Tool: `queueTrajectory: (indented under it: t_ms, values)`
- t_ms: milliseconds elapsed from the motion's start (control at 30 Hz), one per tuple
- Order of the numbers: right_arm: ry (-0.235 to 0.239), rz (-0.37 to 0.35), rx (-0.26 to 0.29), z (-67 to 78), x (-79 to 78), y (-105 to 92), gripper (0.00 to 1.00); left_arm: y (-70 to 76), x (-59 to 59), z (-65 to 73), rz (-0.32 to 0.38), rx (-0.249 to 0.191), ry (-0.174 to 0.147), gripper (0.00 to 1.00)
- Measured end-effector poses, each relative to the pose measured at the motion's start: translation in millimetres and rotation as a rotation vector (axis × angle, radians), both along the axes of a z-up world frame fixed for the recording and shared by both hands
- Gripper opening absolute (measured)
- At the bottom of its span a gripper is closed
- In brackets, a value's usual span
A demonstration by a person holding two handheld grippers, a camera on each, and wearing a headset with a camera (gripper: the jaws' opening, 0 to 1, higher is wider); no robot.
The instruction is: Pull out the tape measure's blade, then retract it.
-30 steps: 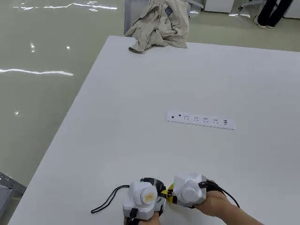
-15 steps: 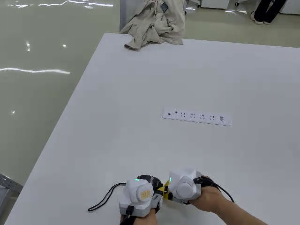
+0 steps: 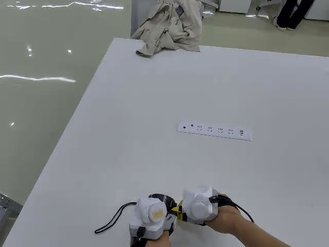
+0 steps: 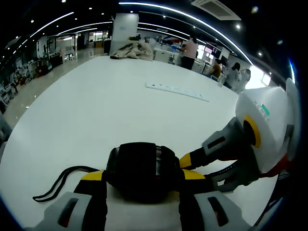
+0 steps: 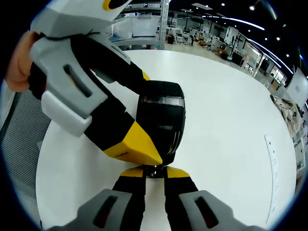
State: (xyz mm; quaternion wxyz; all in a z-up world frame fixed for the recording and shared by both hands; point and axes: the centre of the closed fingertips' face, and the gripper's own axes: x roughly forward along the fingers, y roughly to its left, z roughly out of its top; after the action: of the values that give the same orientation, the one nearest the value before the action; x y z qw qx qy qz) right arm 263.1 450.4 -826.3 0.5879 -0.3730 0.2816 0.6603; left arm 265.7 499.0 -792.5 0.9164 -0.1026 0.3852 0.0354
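Observation:
A black tape measure rests on the white table near its front edge, with a black wrist strap trailing to the left. My left gripper is shut on the case, one yellow-tipped finger on each side. My right gripper comes in from the side, and its fingers are closed together on the blade tip at the case's lower edge. No blade shows outside the case. In the head view the tape measure lies between the left gripper and the right gripper, which almost touch.
A white power strip lies mid-table, well beyond the grippers. A beige jacket is heaped at the table's far edge. The table's left edge drops to a glossy floor. People stand in the far background.
The head camera has shifted a little. Both grippers stay in place, still closed on the tape measure.

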Motion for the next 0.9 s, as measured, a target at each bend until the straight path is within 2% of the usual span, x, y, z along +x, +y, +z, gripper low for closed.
queueTrajectory:
  t_ms: [100, 200, 333, 467, 567, 700, 900]
  values:
    - [0.003, -0.015, 0.001, 0.7, 0.8, -0.4, 0.15, 0.1, -0.8, -1.1, -0.011, 0.001, -0.002, 0.59]
    - [-0.003, -0.015, 0.004, 1.7, 0.1, 1.5, 0.15, 0.6, -2.2, -5.2, -0.074, 0.048, 0.004, 0.60]
    - [-0.014, -0.010, -0.003, 1.1, 0.3, 1.1, 0.15, 0.3, -3.5, -0.7, -0.066, 0.017, -0.024, 0.59]
    - [-0.012, -0.013, -0.006, -0.4, 1.3, 1.0, 0.15, 0.0, -5.3, 0.4, -0.065, -0.003, -0.038, 0.60]
    - [-0.015, -0.012, -0.008, 0.0, 1.1, 1.0, 0.15, -0.5, -8.4, 0.0, -0.072, -0.006, -0.035, 0.60]
    - [-0.015, -0.021, -0.008, 1.0, 0.8, 0.7, 0.15, -2.2, -14.2, 4.7, -0.088, -0.014, -0.051, 0.60]
    - [-0.020, -0.033, -0.005, 0.2, 1.1, 0.5, 0.16, -1.9, -19.8, 8.5, -0.133, 0.011, -0.070, 0.64]
